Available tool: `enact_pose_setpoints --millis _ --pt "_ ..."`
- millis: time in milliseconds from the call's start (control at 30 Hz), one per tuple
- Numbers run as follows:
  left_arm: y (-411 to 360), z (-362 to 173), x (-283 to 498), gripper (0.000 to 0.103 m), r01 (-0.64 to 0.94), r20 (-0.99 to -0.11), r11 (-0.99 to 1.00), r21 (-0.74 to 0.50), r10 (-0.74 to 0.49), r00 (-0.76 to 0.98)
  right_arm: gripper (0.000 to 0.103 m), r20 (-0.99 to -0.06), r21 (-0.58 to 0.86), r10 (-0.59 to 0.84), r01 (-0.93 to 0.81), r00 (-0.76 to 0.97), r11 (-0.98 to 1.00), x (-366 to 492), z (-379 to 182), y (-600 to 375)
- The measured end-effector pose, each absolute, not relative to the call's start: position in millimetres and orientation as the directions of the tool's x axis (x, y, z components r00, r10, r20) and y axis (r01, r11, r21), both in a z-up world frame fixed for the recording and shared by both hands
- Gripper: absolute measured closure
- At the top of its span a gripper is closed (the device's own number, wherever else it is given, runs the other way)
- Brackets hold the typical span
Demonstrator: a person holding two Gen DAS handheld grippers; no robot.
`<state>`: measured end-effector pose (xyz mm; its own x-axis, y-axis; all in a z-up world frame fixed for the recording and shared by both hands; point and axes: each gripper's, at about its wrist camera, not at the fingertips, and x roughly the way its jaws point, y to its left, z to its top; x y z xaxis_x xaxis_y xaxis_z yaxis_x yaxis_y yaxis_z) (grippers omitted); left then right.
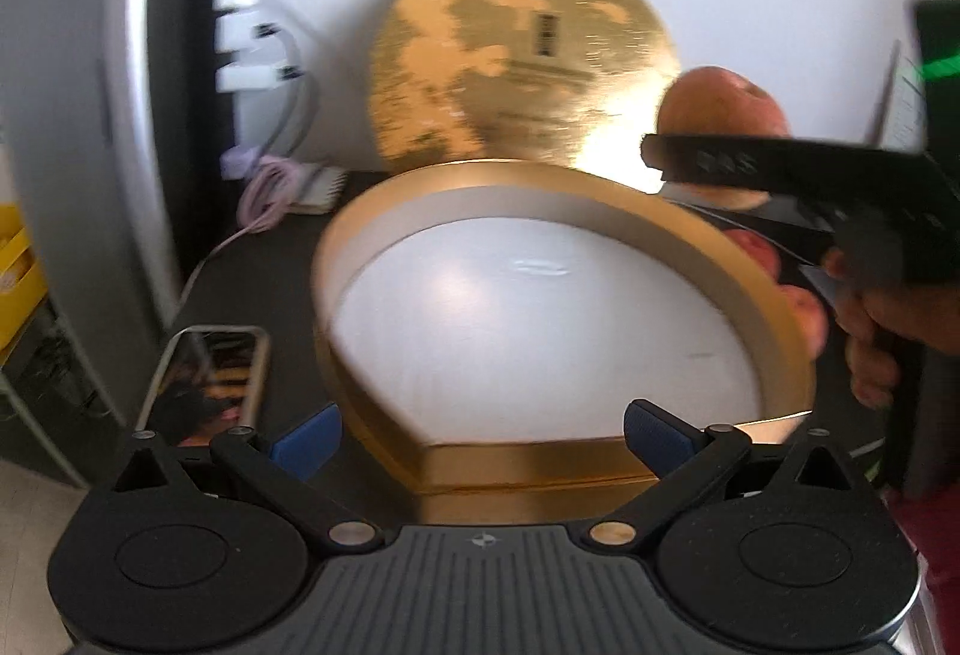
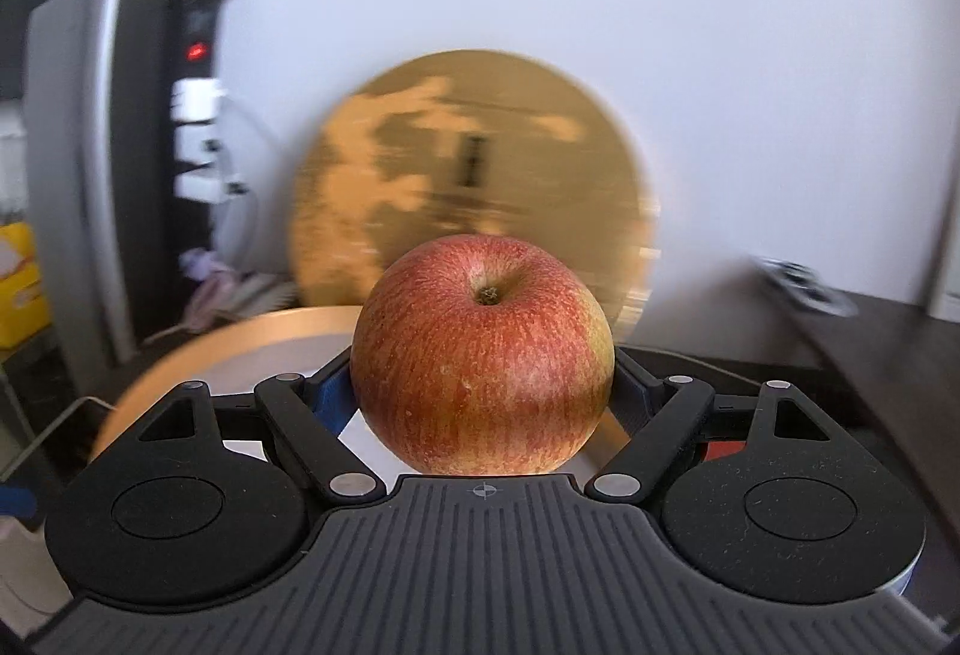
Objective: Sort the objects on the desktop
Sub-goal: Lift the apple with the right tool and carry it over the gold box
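The right tongs (image 2: pixel 480 385) are clamped on a red-and-yellow streaked apple (image 2: pixel 483 355), stem dimple up, held above the far right rim of the round gold box with a white floor (image 1: pixel 540 319). The left tongs (image 1: pixel 480 433) are spread wide, blue pads (image 1: pixel 657 436) either side of the box's near wall without clearly touching it. A round gold lid (image 1: pixel 522 55) leans upright on the wall behind, on the dark bench (image 1: pixel 276 271)

My right tool (image 2: pixel 482 385) has its blue pads almost wholly hidden behind the apple (image 2: pixel 482 355). The gold lid (image 2: pixel 474 175) is motion-blurred, its dark label unreadable; I can't identify the smeared object (image 2: pixel 804 286) at the surface's far right edge.
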<state>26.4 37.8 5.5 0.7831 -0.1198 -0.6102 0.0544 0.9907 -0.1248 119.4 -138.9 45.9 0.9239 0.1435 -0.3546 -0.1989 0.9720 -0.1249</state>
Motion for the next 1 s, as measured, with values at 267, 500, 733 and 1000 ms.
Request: enact_pose_setpoints --millis 267,500,733,1000 --pt "70 -5 32 0.001 0.015 -0.627 0.99 -0.139 -0.099 0.772 0.02 -0.487 -0.124 0.192 -0.285 0.852 0.95 182 11 -69" --pt "87 -12 37 0.001 0.021 -0.632 0.99 -0.141 -0.106 0.768 0.02 -0.602 -0.162 0.133 -0.284 0.788 0.945 228 -20 -45" --pt "102 -20 35 0.001 0.007 -0.645 0.987 -0.157 -0.108 0.757 0.02 -0.666 -0.209 0.07 -0.276 0.743 0.938 257 -44 -39" --pt "141 -17 44 0.001 -0.146 -0.635 0.976 -0.161 0.011 0.772 0.02 -0.689 -0.148 0.091 -0.262 0.719 0.954 265 -60 -49"
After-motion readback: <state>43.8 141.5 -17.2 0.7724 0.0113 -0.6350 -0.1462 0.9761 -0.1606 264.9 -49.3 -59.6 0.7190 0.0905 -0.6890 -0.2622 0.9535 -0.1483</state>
